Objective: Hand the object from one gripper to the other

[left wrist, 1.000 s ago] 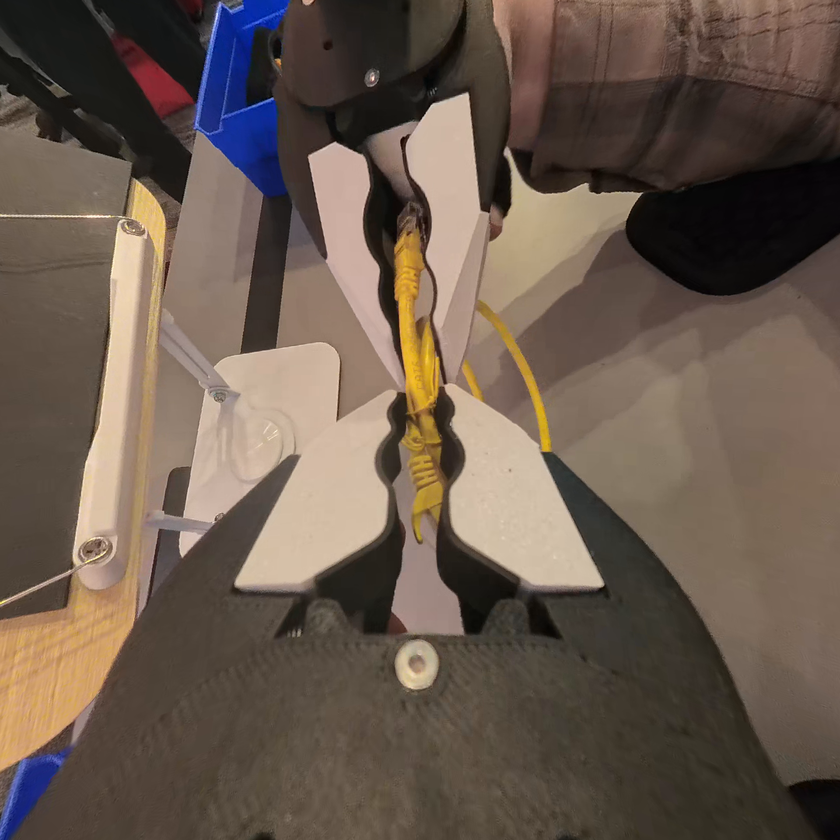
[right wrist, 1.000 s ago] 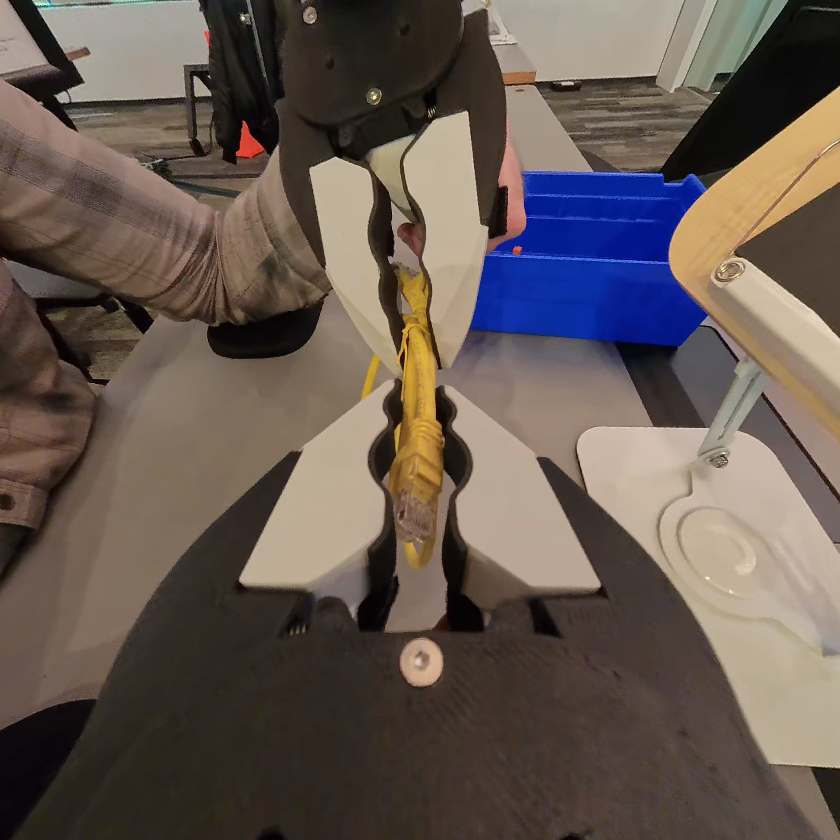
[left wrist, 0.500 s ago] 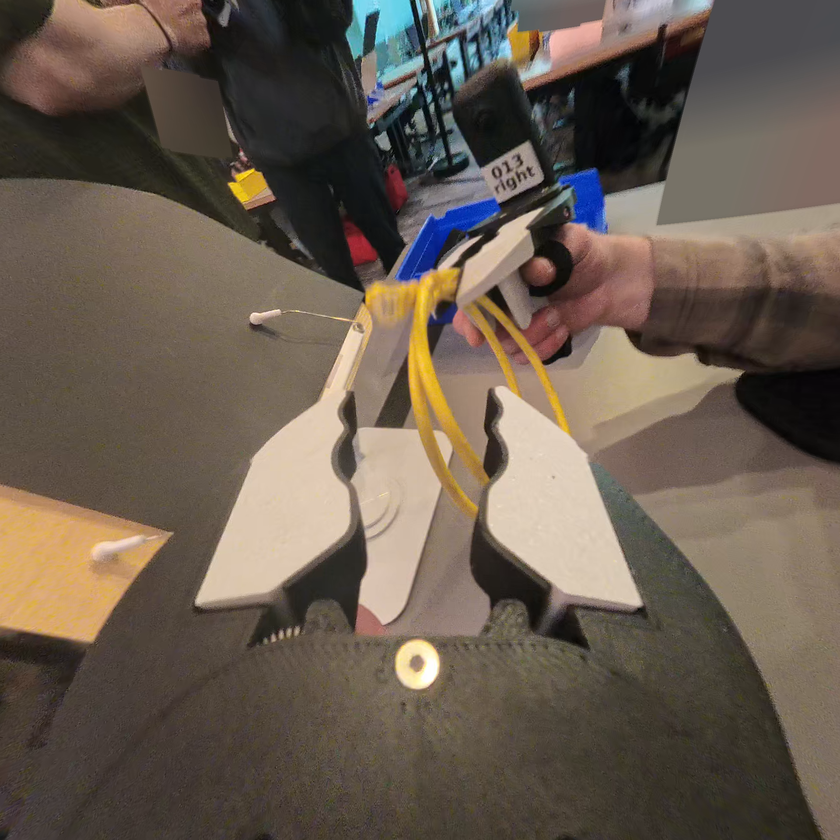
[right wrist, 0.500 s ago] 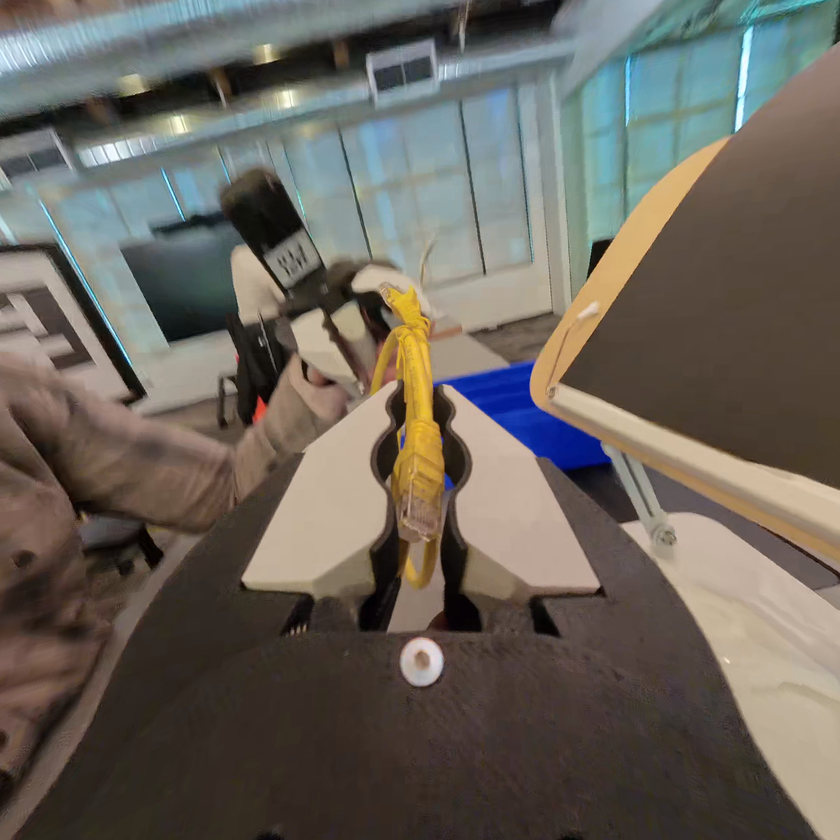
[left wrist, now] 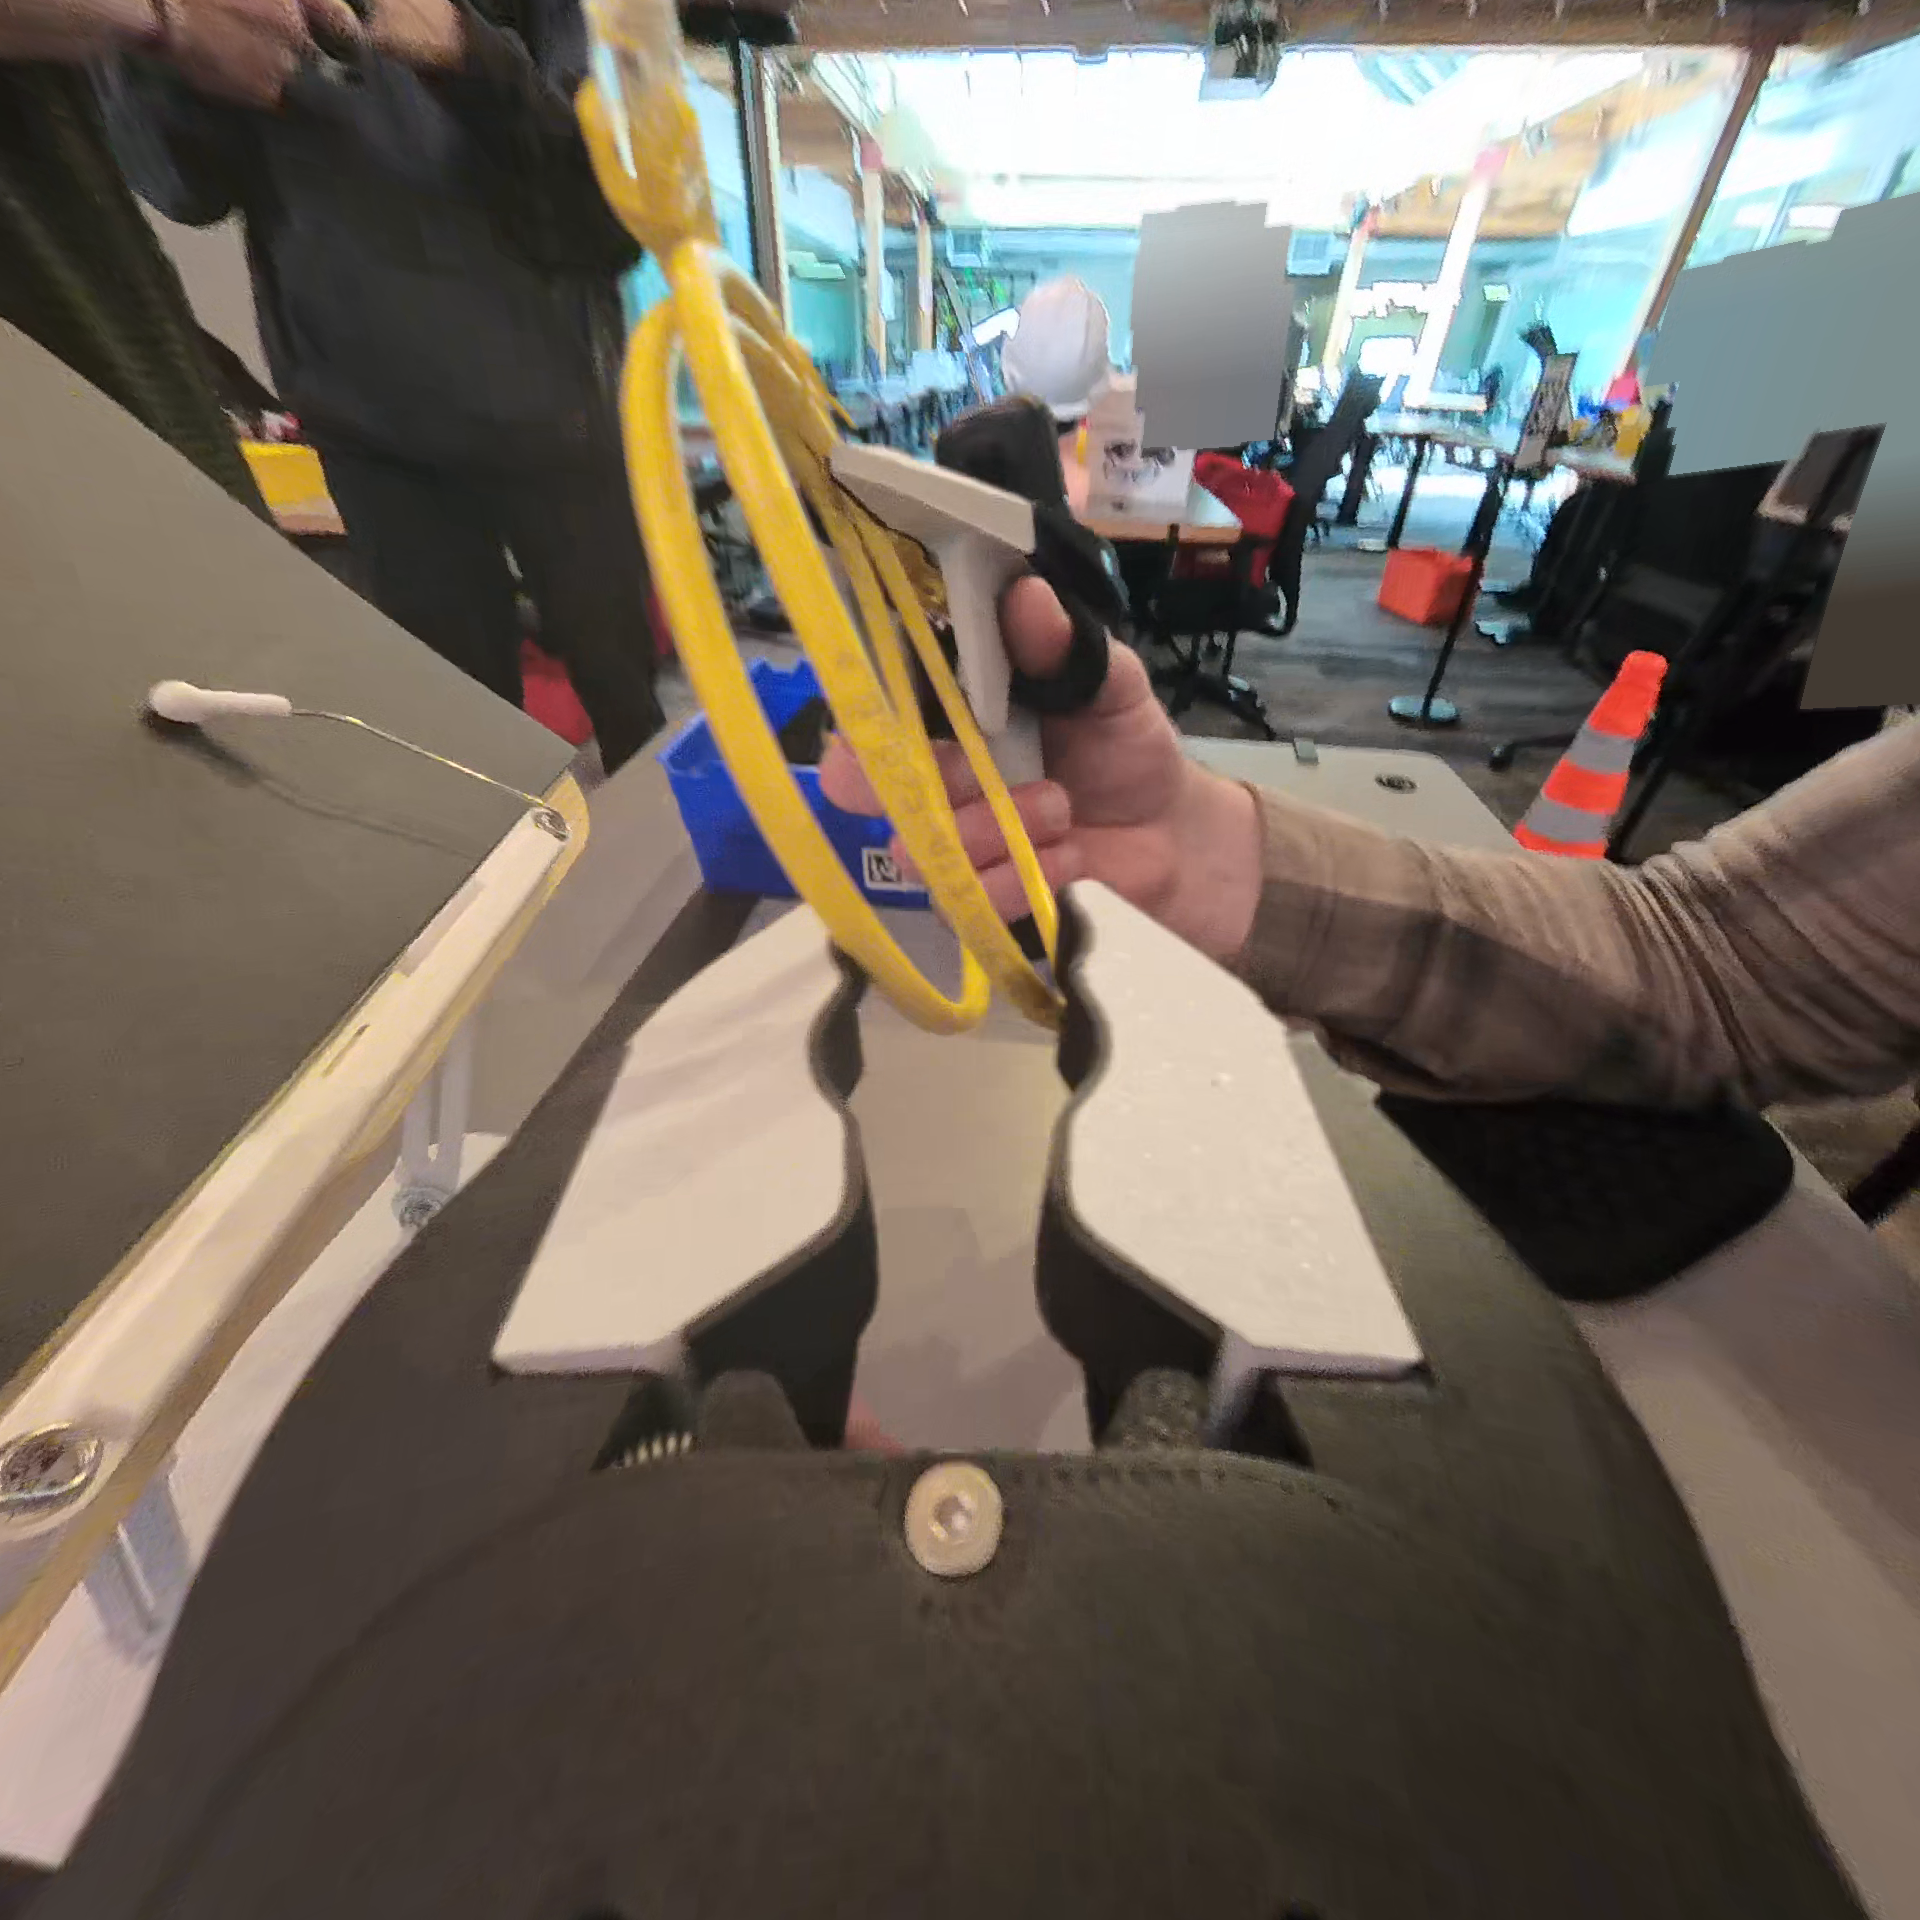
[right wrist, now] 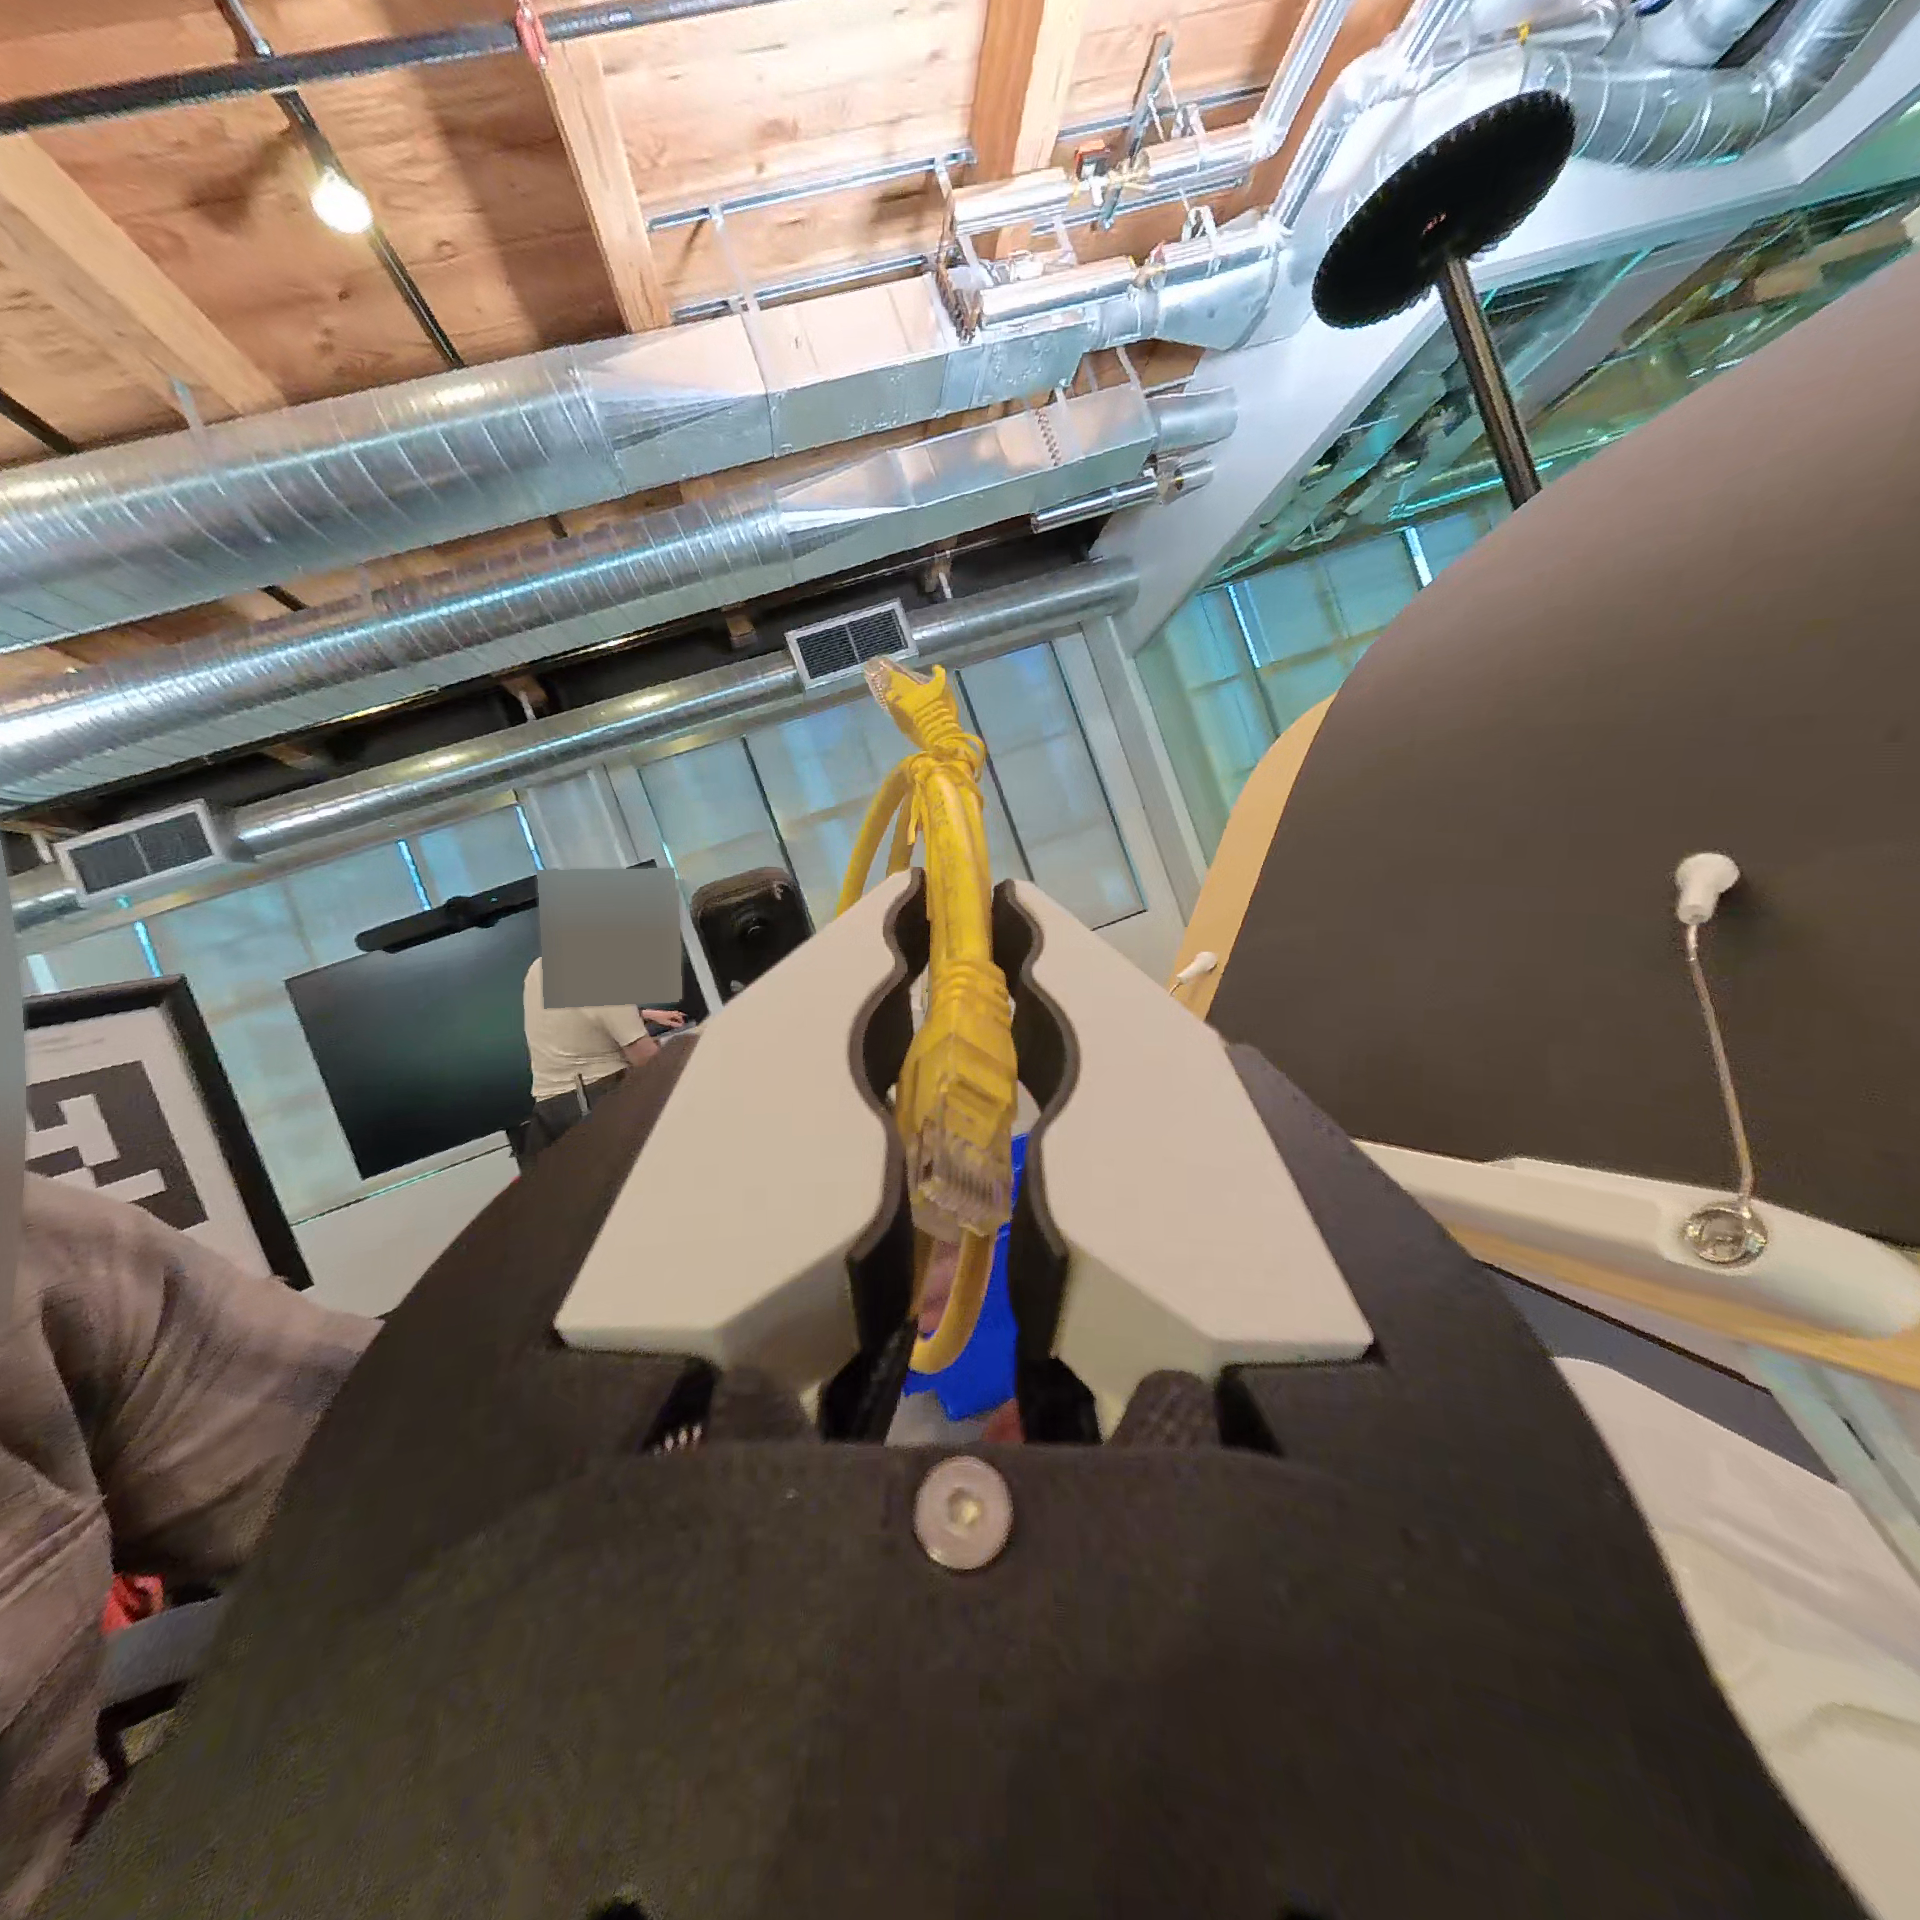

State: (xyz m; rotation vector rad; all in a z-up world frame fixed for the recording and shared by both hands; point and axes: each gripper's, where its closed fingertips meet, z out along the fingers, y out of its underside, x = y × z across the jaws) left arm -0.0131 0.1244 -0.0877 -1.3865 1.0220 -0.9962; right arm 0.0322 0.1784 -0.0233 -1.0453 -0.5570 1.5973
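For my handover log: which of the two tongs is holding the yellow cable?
The right tongs: they are shut on the cable. The left tongs are open and empty; the cable's loops only hang before their tips.

Left hand-held gripper (left wrist: 951, 966) sits low, its two white fingers (left wrist: 707, 1153) spread wide with clear space between them, nothing clamped. Just ahead of its tips and higher up is the right hand-held gripper (left wrist: 862, 473), seen side-on, nose pointing off to the left. The person's right hand (left wrist: 1101, 790) wraps its grip, forefinger through the black trigger loop, with a plaid-sleeved forearm (left wrist: 1558, 935) running off to the right. From its own camera, the right hand-held gripper (right wrist: 961, 904) is tilted steeply upward, jaws drawn in tight on the yellow cable (right wrist: 956, 997), which is pinched between the scalloped inner edges of the fingers (right wrist: 1174, 1132).
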